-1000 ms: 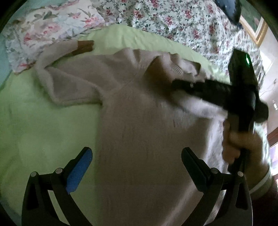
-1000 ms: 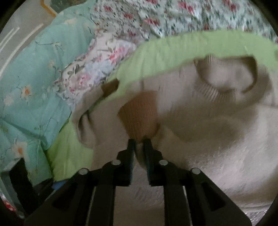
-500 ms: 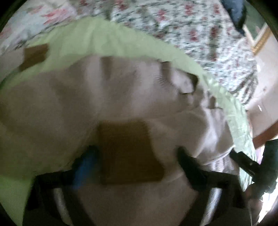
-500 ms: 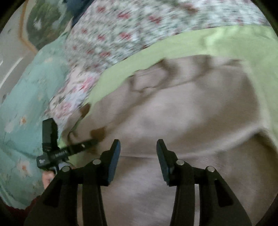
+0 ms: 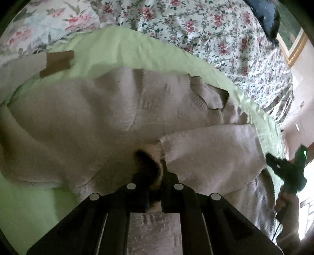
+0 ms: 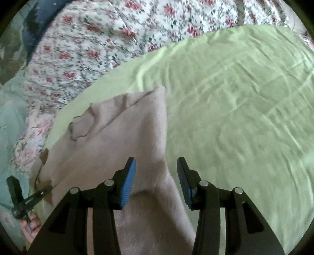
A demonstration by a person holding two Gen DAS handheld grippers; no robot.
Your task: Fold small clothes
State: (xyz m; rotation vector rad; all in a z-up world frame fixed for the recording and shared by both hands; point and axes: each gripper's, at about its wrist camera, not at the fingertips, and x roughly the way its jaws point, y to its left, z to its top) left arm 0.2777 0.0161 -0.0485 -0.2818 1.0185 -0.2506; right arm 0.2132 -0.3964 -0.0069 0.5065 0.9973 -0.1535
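A beige knitted sweater [image 5: 88, 121] lies on a light green sheet [image 5: 117, 49]. One sleeve is folded across its body [image 5: 212, 149]. The other sleeve, with a brown cuff [image 5: 57, 62], stretches to the far left. My left gripper [image 5: 156, 176] is shut on the end of the folded sleeve. My right gripper [image 6: 156, 176] is open and empty, just above the sweater's right edge [image 6: 137, 137]. The right gripper also shows in the left wrist view [image 5: 284, 168], and the left one in the right wrist view [image 6: 29, 198].
A floral quilt [image 5: 215, 39] lies behind the green sheet [image 6: 235, 98]. A pale blue floral bedcover [image 6: 9, 121] is at the left. A dark blue item [image 5: 268, 17] and a framed picture [image 5: 296, 47] are at the far right.
My right gripper let go of the brown-cuffed sleeve, opened and moved away to the sweater's right edge. My left gripper moved forward over the sweater and shut on the folded sleeve's end.
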